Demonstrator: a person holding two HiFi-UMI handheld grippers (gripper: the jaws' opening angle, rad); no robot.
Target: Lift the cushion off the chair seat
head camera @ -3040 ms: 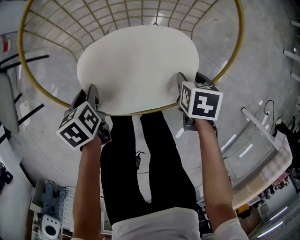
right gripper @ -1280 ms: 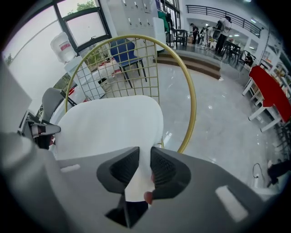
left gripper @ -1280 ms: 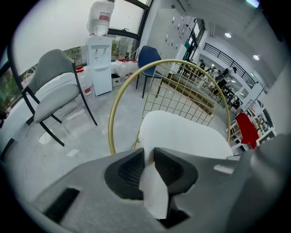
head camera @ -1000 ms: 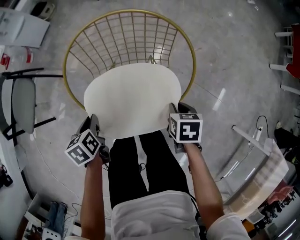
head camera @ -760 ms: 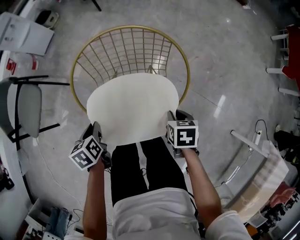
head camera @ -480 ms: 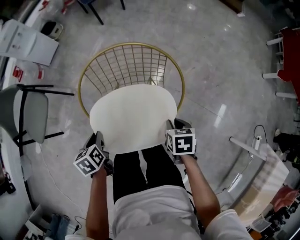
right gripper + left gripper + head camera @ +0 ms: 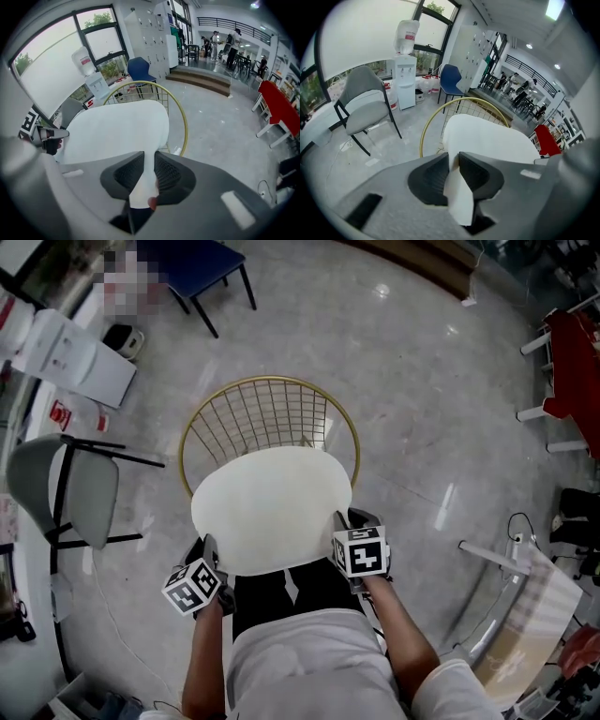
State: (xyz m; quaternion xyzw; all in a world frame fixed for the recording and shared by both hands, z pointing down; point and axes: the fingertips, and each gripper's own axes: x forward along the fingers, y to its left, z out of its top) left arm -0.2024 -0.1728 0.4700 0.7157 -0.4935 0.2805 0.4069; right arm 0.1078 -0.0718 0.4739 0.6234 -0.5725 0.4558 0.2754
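Gripping the near rim at two points: left gripper (image 7: pixel 453 168) has its jaws narrowed onto the edge of the cream-white, round, flat padded cushion (image 7: pixel 487 138), with the pads pinching the edge thin; right gripper (image 7: pixel 149 174) is clamped the same way further along that near edge. The cushion hangs level between them, over the gold, round wire-mesh chair (image 7: pixel 269 381), and appears clear of the seat. Judgement: light; soft at the rim, since it squashes under the pads; stiff enough overall, since the far side shows no sag; cover looks smooth, so slip is possible. Widely spaced holds on the near rim suit it; far edge unsupported, may dip.
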